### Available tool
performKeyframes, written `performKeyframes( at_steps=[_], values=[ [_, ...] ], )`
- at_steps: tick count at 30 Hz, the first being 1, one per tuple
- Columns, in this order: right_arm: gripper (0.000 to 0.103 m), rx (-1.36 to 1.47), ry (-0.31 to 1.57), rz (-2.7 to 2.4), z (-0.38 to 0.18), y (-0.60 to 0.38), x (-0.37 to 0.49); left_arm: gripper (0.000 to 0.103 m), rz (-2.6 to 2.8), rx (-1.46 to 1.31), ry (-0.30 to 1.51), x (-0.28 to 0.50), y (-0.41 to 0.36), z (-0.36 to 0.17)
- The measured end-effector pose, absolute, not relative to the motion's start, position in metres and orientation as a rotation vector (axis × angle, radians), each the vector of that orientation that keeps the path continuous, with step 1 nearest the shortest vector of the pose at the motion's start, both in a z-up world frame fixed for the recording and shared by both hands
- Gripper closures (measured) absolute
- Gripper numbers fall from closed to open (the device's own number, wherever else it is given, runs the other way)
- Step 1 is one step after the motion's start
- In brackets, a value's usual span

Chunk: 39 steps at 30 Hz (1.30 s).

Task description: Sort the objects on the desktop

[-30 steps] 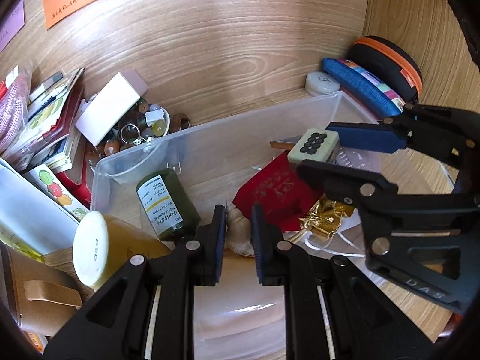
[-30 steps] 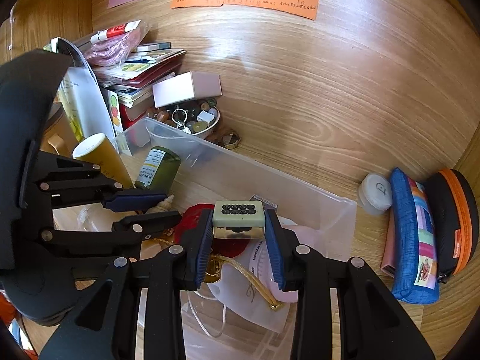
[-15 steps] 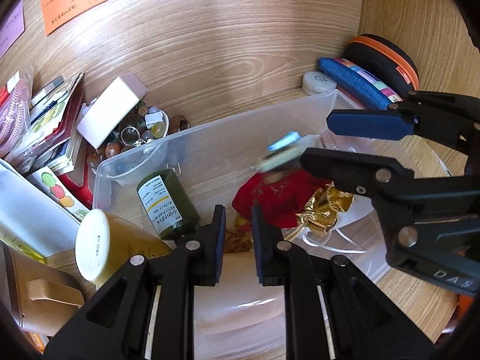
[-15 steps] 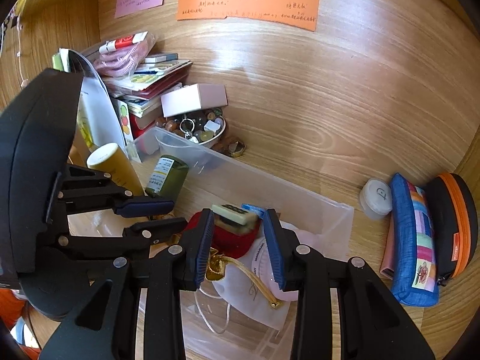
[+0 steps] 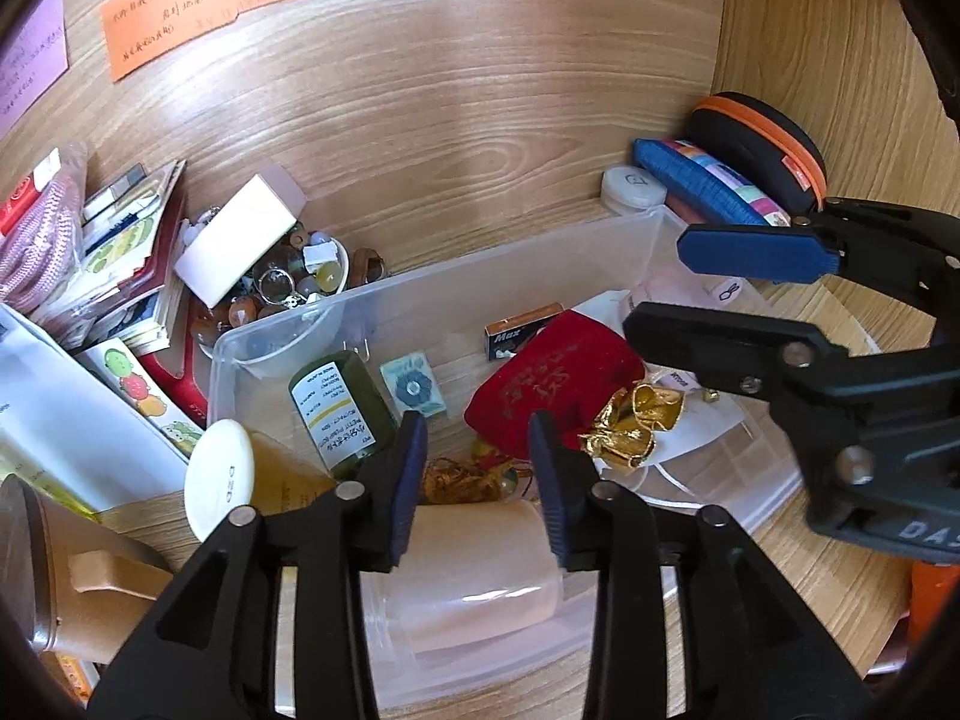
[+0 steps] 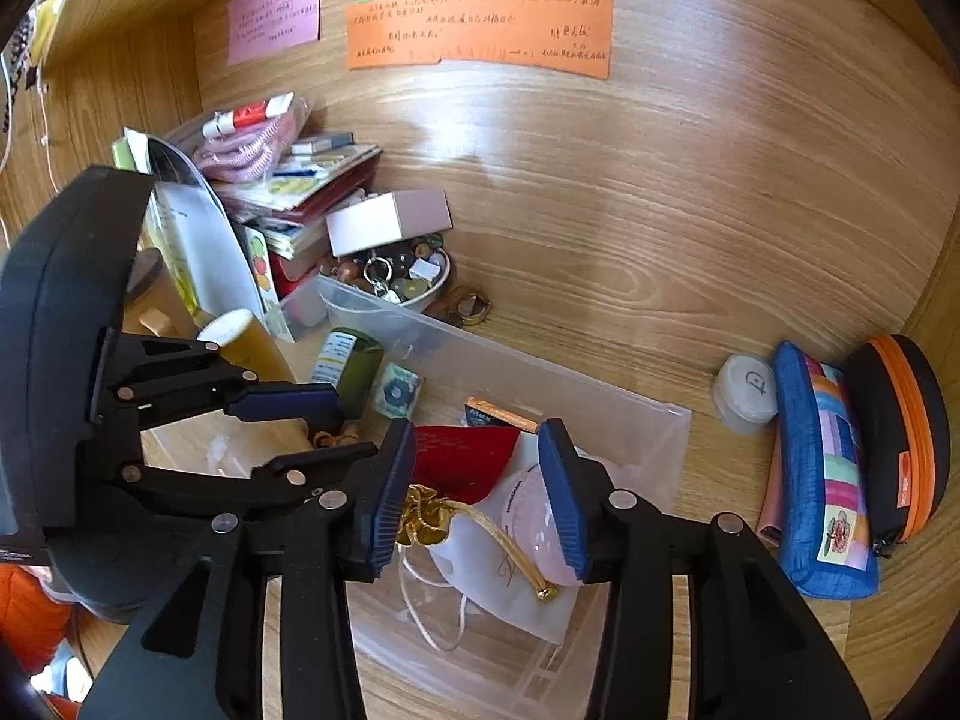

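Observation:
A clear plastic bin (image 5: 540, 264) (image 6: 540, 372) sits on the wooden desk. In it lie a small pale-green tile (image 5: 414, 387) (image 6: 397, 391), a green bottle (image 5: 339, 405), a red pouch (image 5: 552, 378) (image 6: 465, 462), a gold bag (image 5: 636, 426), a Max staple box (image 5: 519, 330) and a white drawstring bag (image 6: 510, 564). My left gripper (image 5: 477, 468) is open and empty over the bin's near side. My right gripper (image 6: 477, 486) is open and empty above the red pouch; it also shows in the left wrist view (image 5: 708, 288).
A bowl of beads and keys (image 6: 408, 279) with a white box (image 6: 390, 222) on it stands behind the bin, next to stacked books (image 6: 300, 192). A white jar (image 6: 744, 393), a blue pouch (image 6: 825, 480) and a black-orange case (image 6: 900, 438) lie right. A yellow tube (image 5: 231, 480) leans left.
My right gripper opened and let go of the pale-green tile, which dropped into the bin beside the green bottle. My left gripper opened wider. Both grippers rose a little.

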State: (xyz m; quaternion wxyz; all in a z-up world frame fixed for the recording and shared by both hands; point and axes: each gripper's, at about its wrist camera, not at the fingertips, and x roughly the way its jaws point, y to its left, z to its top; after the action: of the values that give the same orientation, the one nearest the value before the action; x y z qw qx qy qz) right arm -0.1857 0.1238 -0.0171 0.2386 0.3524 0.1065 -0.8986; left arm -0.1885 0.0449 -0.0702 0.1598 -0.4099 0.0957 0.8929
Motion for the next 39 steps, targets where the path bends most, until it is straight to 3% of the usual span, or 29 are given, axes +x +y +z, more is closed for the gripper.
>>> performKeyframes(
  at_steps=[2, 5, 9, 12, 18, 22, 29, 39],
  values=[
    [0.062, 0.953, 0.257, -2.443, -0.013, 0.126, -0.181, 0.051, 2.562, -1.158, 0.270, -0.183, 0.045, -0.067],
    [0.045, 0.921, 0.244, -2.465, -0.005, 0.129, -0.173, 0.047, 2.578, -1.137, 0.272, -0.176, 0.045, -0.063],
    [0.043, 0.880, 0.230, -2.486, 0.004, 0.133, -0.161, 0.038, 2.600, -1.115, 0.264, -0.167, 0.044, -0.055],
    [0.031, 0.857, 0.215, -2.514, 0.010, 0.138, -0.152, 0.027, 2.632, -1.095, 0.248, -0.158, 0.041, -0.049],
    [0.021, 0.820, 0.181, -2.571, 0.017, 0.152, -0.133, 0.011, 2.710, -1.060, 0.219, -0.138, 0.031, -0.037],
    [0.018, 0.825, 0.154, -2.585, 0.016, 0.157, -0.121, 0.008, 2.748, -1.041, 0.170, -0.123, 0.022, -0.030],
    [0.004, 0.797, 0.150, -2.647, 0.012, 0.160, -0.096, 0.006, 2.855, -0.978, 0.145, -0.096, 0.011, -0.020],
    [0.000, 0.642, 0.177, -2.826, 0.021, 0.162, -0.050, 0.001, 2.968, -0.841, 0.079, -0.058, 0.008, -0.003]
  ],
)
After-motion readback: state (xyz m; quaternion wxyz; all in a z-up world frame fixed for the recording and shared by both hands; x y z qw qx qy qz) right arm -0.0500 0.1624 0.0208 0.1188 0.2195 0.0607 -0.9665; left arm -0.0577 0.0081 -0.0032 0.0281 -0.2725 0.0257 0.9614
